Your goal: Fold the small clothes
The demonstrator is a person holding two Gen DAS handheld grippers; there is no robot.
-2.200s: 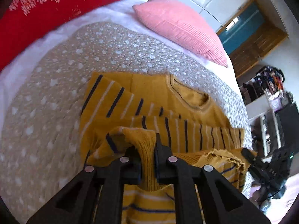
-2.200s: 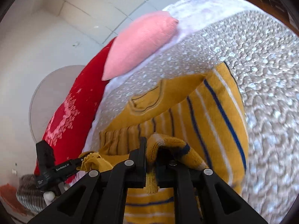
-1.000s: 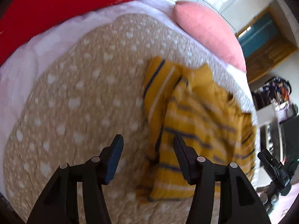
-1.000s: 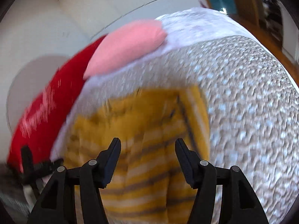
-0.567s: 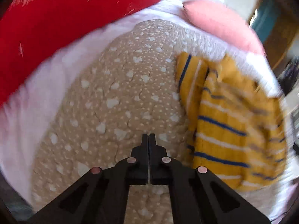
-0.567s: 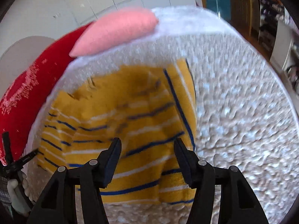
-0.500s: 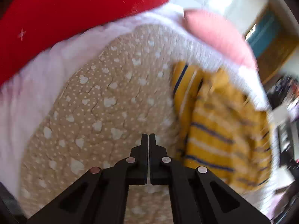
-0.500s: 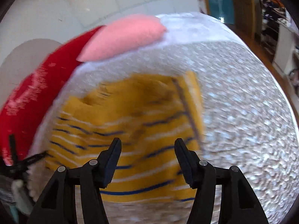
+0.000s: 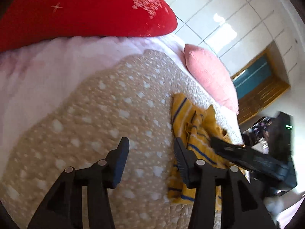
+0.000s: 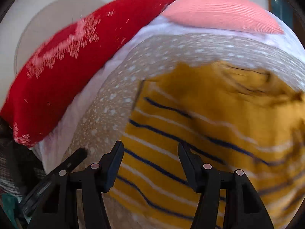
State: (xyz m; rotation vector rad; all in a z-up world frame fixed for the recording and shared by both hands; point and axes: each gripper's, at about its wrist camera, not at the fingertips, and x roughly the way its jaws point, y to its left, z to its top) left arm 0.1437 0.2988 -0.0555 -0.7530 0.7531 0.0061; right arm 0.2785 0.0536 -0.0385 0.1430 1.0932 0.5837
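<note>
Between the black fingers of the left gripper [image 9: 150, 158] there is only dotted beige bedspread [image 9: 106, 110]; its jaws have just been opening and stand apart with nothing in them. The yellow striped sweater [image 9: 192, 139] lies just beside its right-hand finger, folded into a rough bundle near the bed's far edge. The right gripper [image 10: 150, 156] hangs over that same sweater, seen there as yellow knit [image 10: 200, 126] with navy and white stripes; its jaws are spread wide, and no pad visibly presses the cloth. In the left wrist view this gripper shows as a dark blurred bar [image 9: 246, 156] reaching over the bundle.

The likely trouble is in the next pinch. The bundle looks loose and uneven, with a crumpled ridge down its middle, so a gripper closing on the top layer alone would probably peel the fold open rather than carry it over. A low bite could also catch the bedspread along with the knit and drag both. The sweater sits close to the mattress edge on the side of the right gripper, and a sideways tug might slide it off. Both wrist views are blurred, so a corner is hard to pick out.

Beyond lie a red pillow [image 9: 80, 9] with white patterning, too smeared to read as writing, and a pink pillow [image 9: 209, 80]. No brand or label is legible anywhere.
</note>
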